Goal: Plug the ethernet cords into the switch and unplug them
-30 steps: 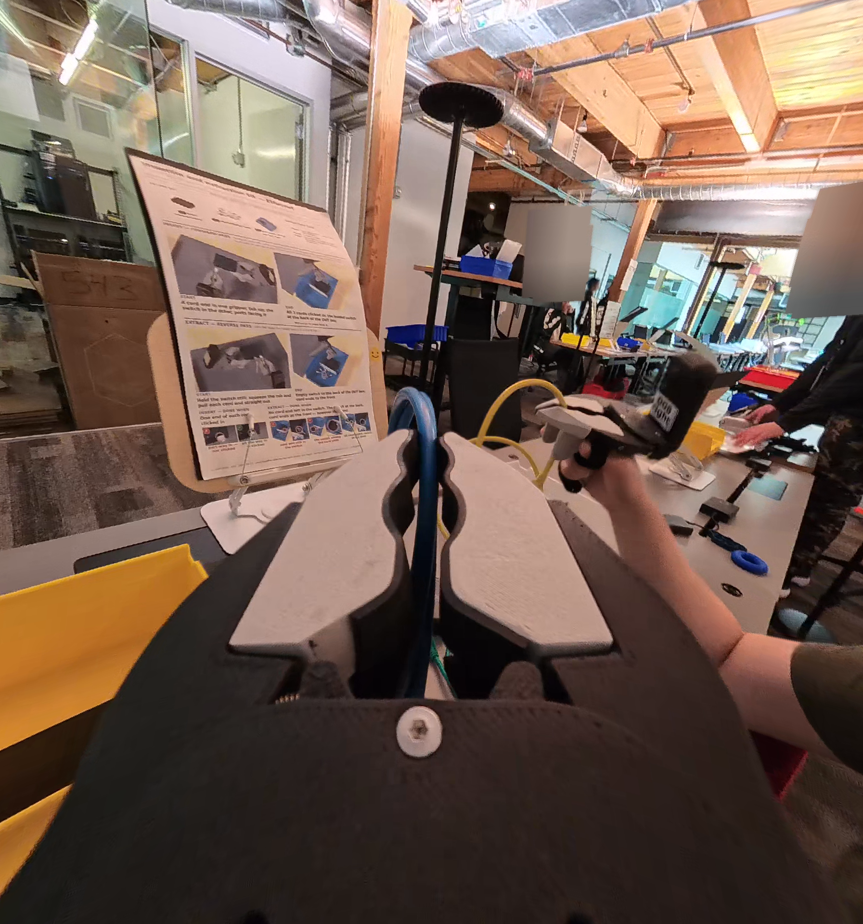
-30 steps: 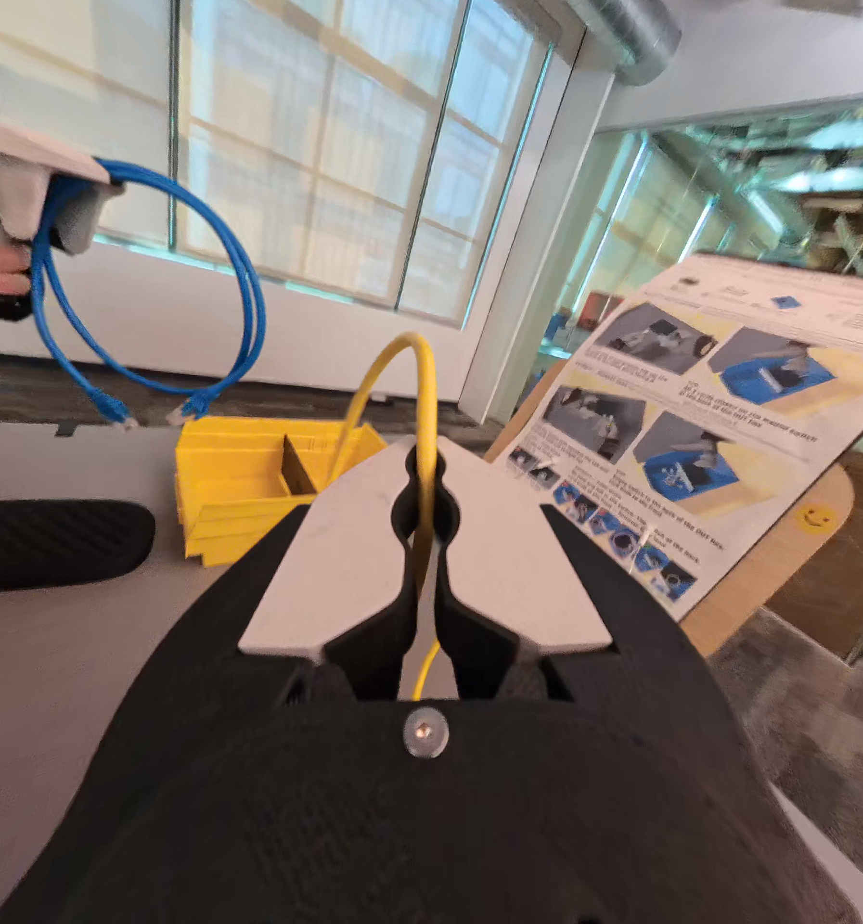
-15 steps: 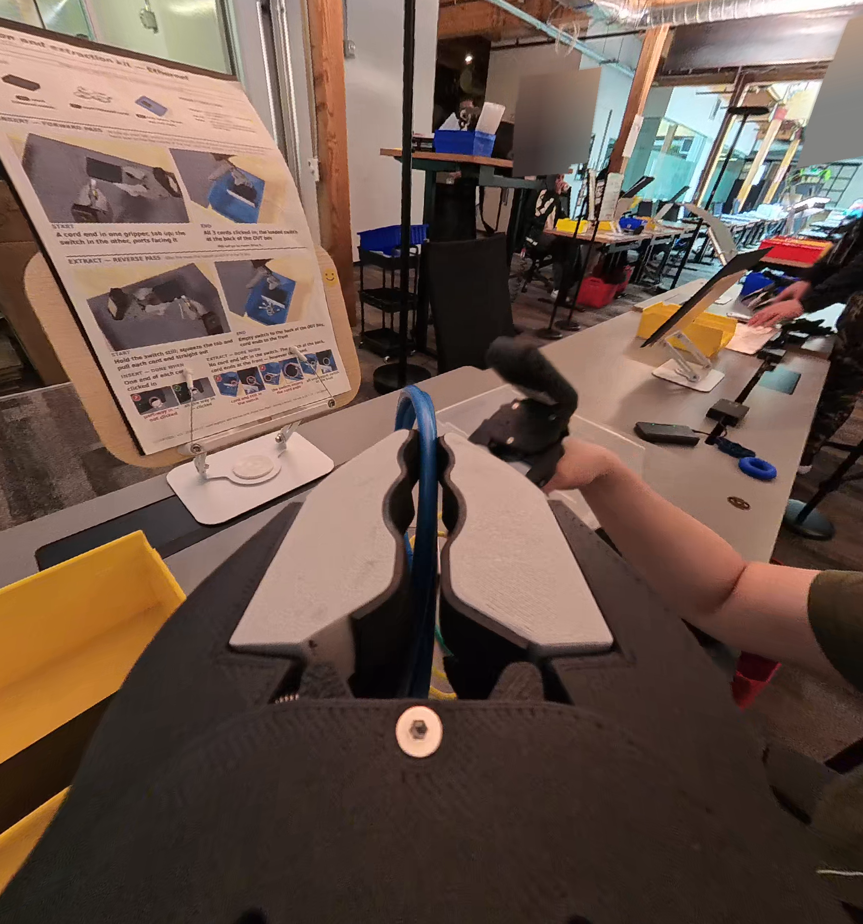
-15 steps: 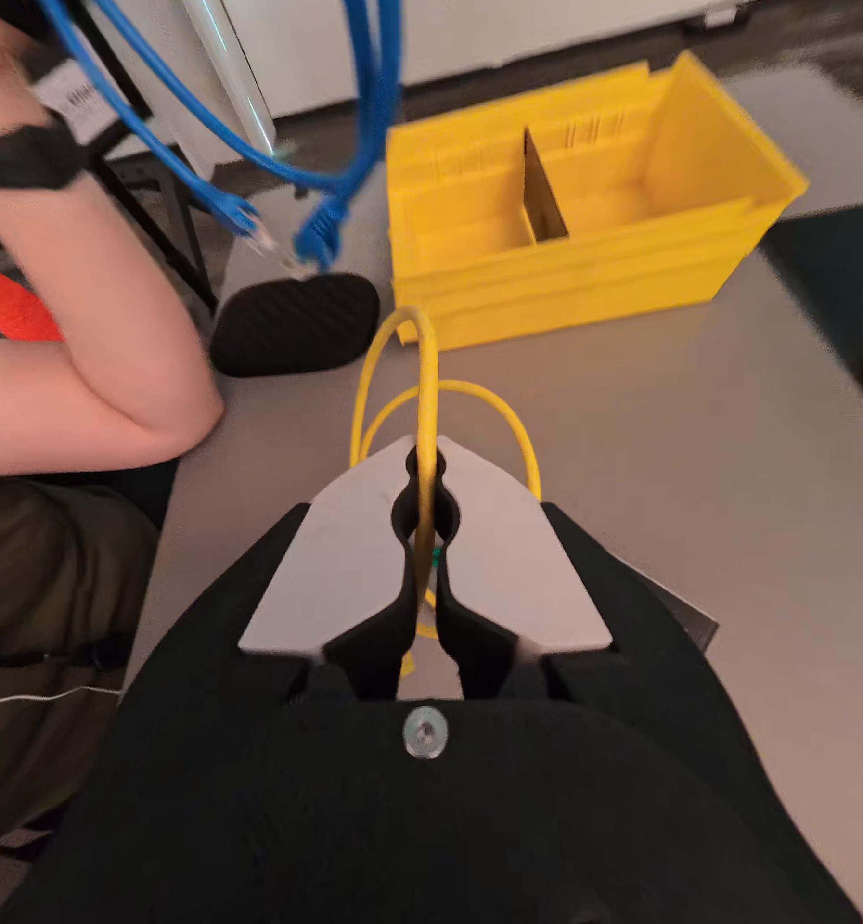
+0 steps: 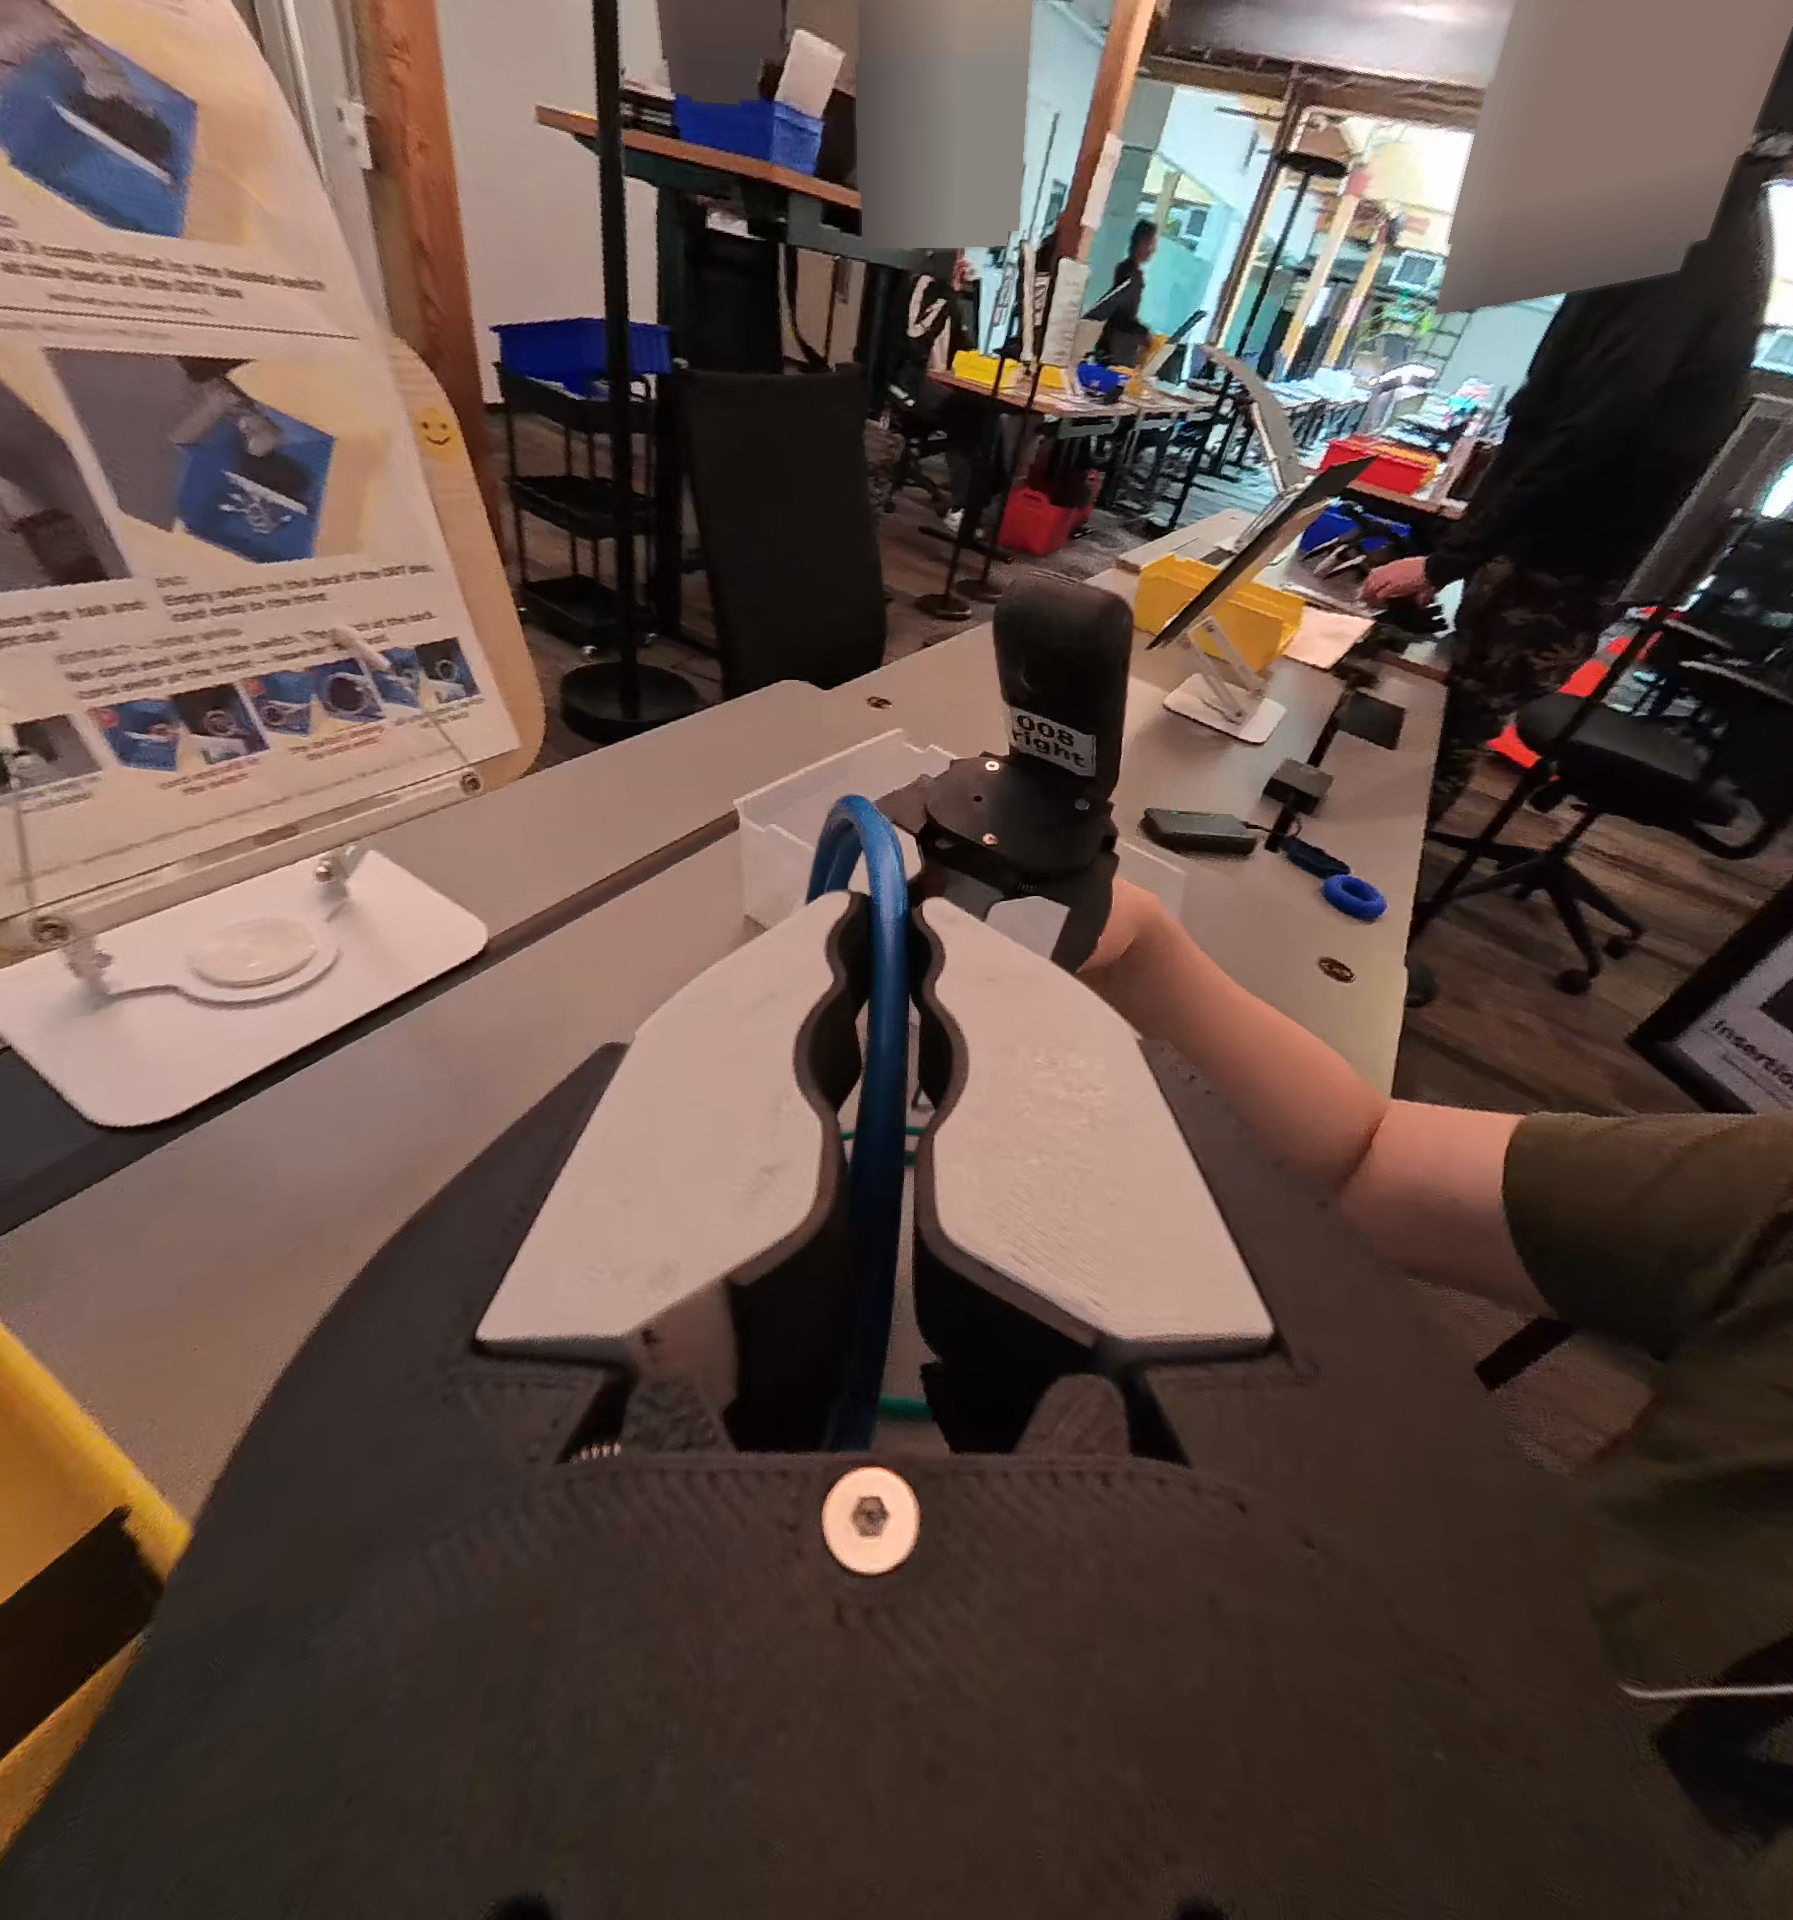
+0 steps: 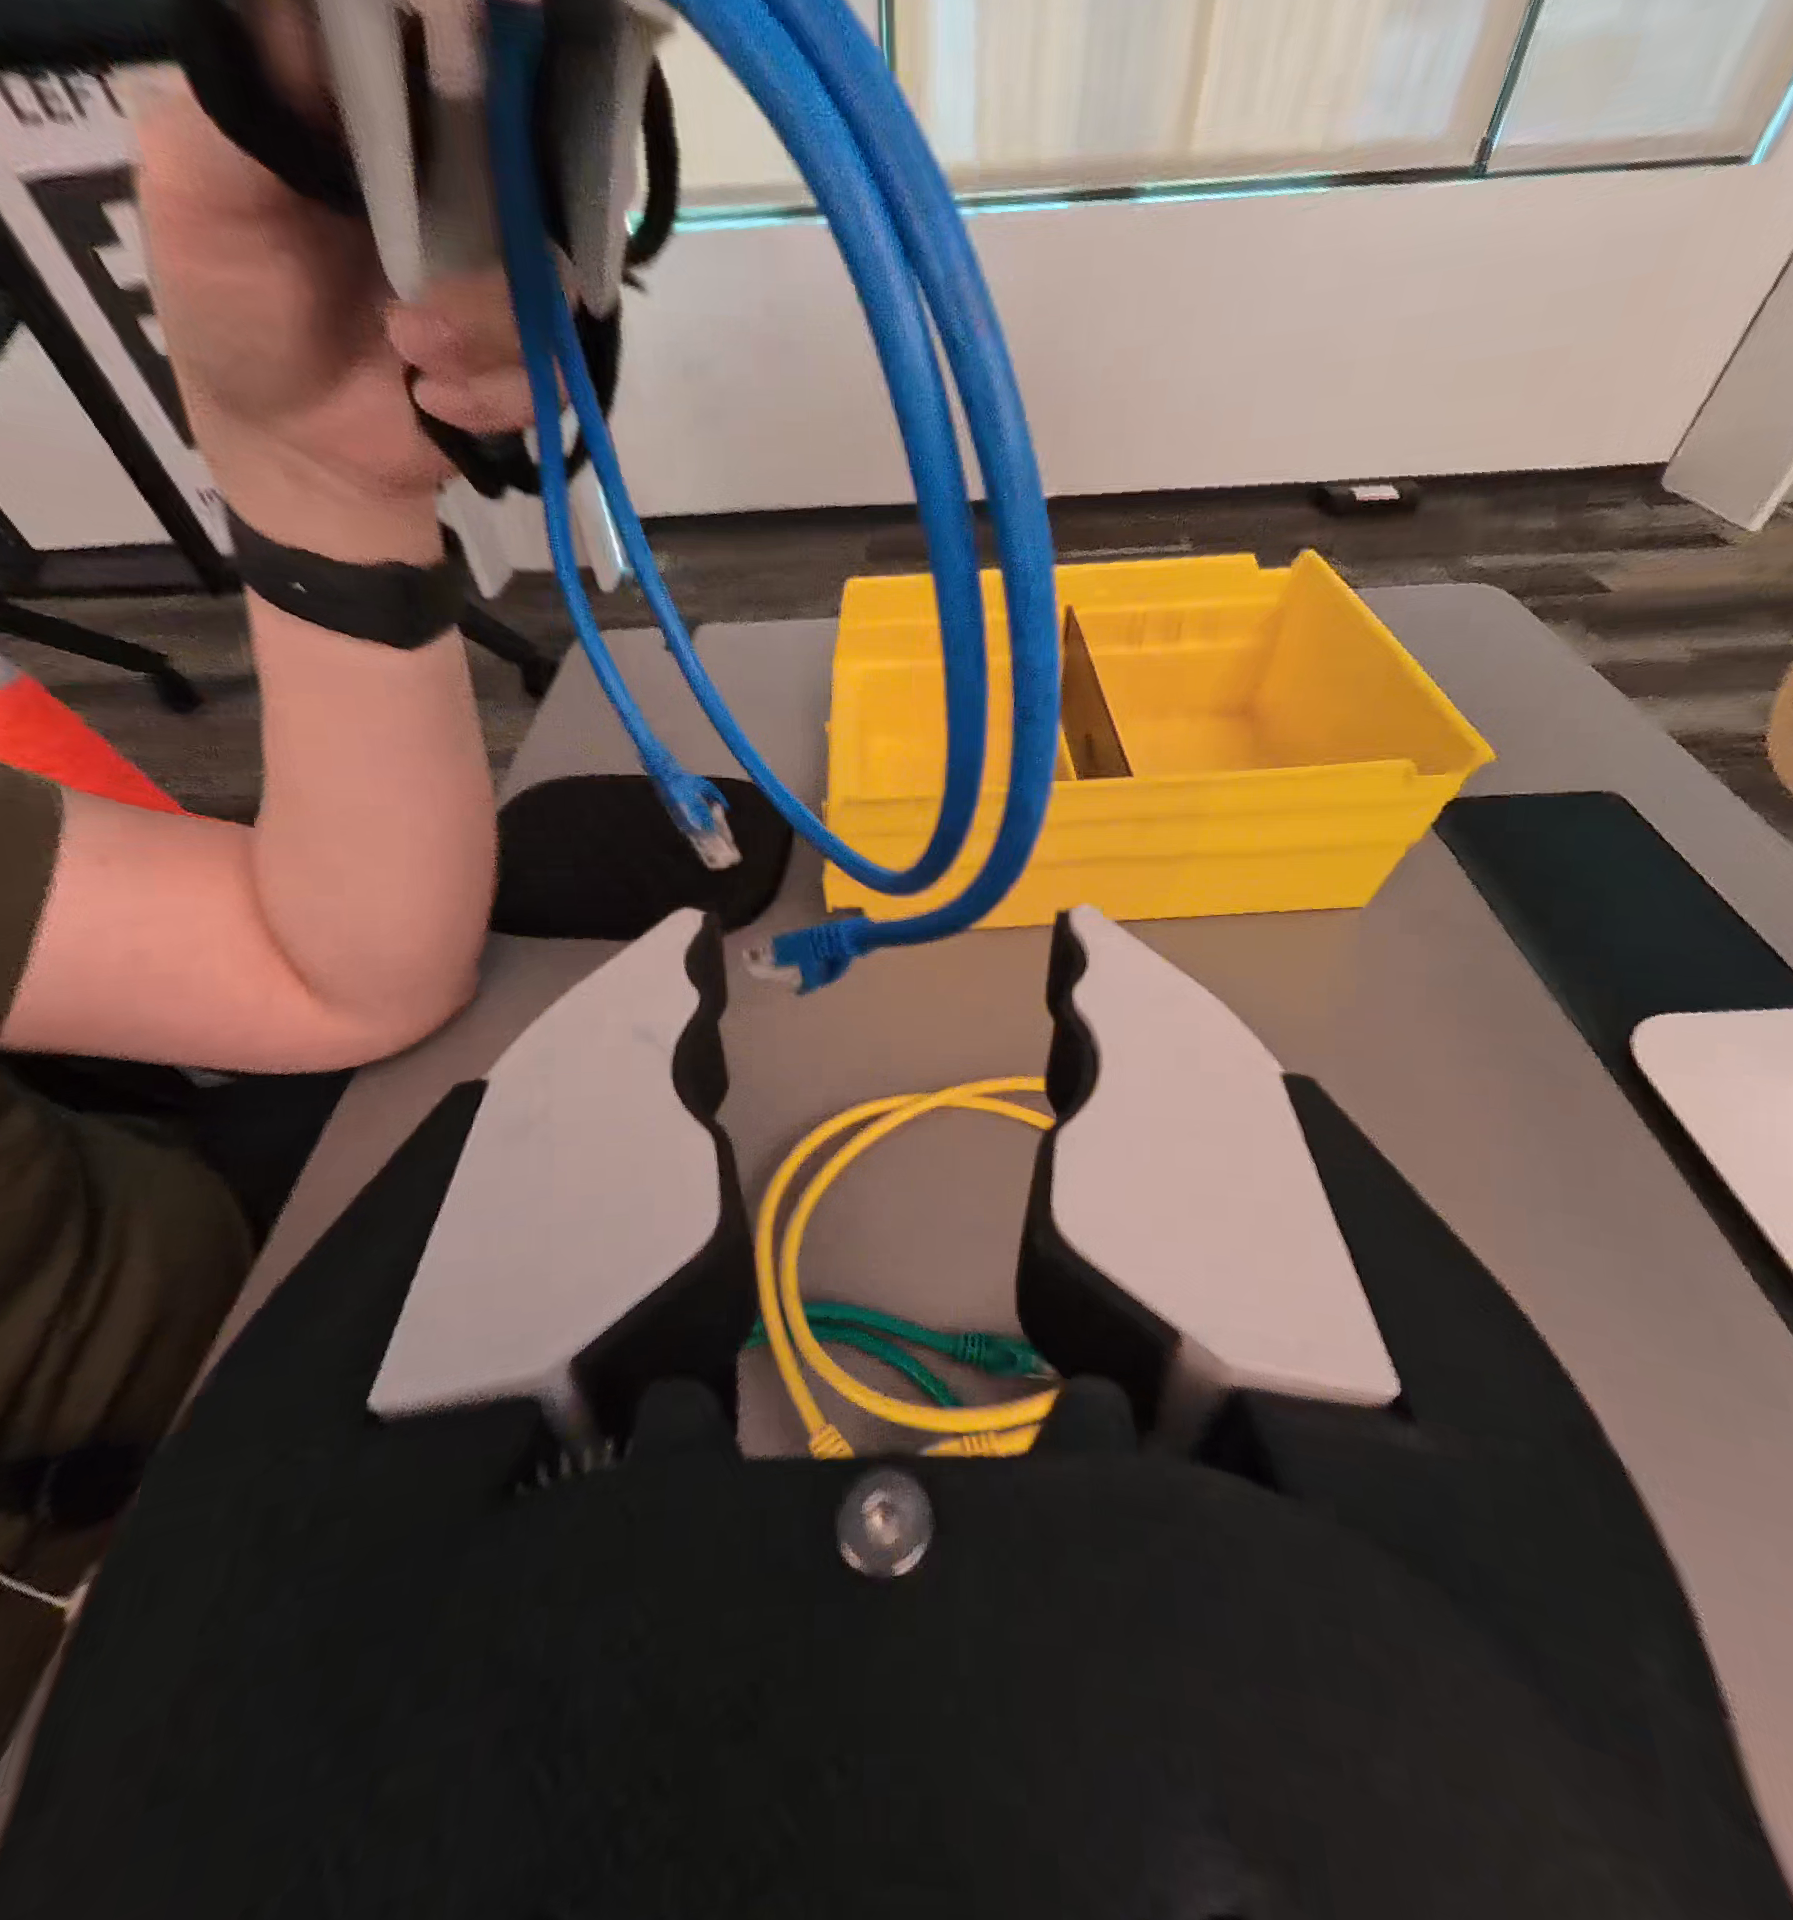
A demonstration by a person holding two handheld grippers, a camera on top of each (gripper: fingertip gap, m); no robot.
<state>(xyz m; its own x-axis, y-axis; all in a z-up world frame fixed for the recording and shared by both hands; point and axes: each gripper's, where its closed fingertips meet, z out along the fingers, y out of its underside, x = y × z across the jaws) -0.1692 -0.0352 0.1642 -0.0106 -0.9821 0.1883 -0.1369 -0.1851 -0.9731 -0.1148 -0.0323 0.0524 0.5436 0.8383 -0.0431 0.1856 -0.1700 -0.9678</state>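
Note:
My left gripper (image 5: pixel 879 925) is shut on a looped blue ethernet cord (image 5: pixel 876 1049) and holds it in the air. In the right wrist view that cord (image 6: pixel 980 540) hangs from the left gripper (image 6: pixel 487 135) at the top left, with both plugs dangling just above the table. My right gripper (image 6: pixel 884 935) is open and empty, pointing down at the table. A yellow cord (image 6: pixel 798 1247) lies coiled on the table between its fingers, over a green cord (image 6: pixel 892 1340). The right gripper also shows in the left wrist view (image 5: pixel 1027 842). No switch shows in either view.
A yellow divided bin (image 6: pixel 1131 831) stands on the grey table (image 6: pixel 1494 1195) behind the cords, with a black pad (image 6: pixel 601 862) to its left. A dark mat (image 6: pixel 1598 914) lies at the right. An instruction board on a white stand (image 5: pixel 196 468) and a white tray (image 5: pixel 819 790) stand farther back. My hands' fingertips stand some 12 centimeters from each other.
My right gripper has opened and let go of the yellow cord, which now lies on the table. My left gripper, still holding the blue cord, has come closer above the right one.

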